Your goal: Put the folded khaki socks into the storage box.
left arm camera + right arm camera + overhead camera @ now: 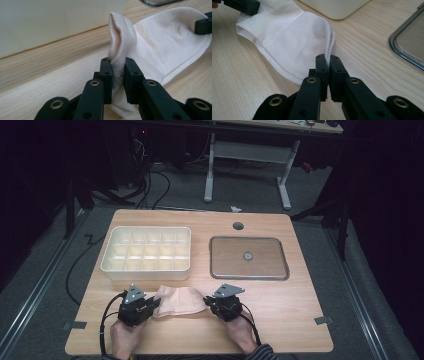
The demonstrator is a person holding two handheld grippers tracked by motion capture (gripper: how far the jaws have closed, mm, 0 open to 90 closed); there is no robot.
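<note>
Near the front edge of the table, two hand-held grippers are facing each other with a pale sock stretched between them. The left gripper is pinching the sock's ribbed cuff; in the left gripper view its black jaws are pressing the knit from both sides, and the cuff is standing up above them in a soft fold. The right gripper is clamping the opposite end; in the right gripper view its jaws are sitting almost together with a thin doubled edge of cloth caught between them. A hand is holding the left gripper from below, and another hand, with a striped sleeve behind it, is holding the right one.

The sock is cream to light peach, smooth over the foot and ribbed at the cuff, and it is lying mostly flat on the wood with a stitched seam running along one edge. No writing or brand mark is readable on it or on anything else.

Just beyond the sock, a cream plastic tray divided into many small compartments is sitting on the table's left half. To its right, well apart from the sock, a flat rectangular lid with a metal rim and a small central knob is lying. A round cable hole is showing near the table's far edge. Nothing is lying between the grippers and the sock.
</note>
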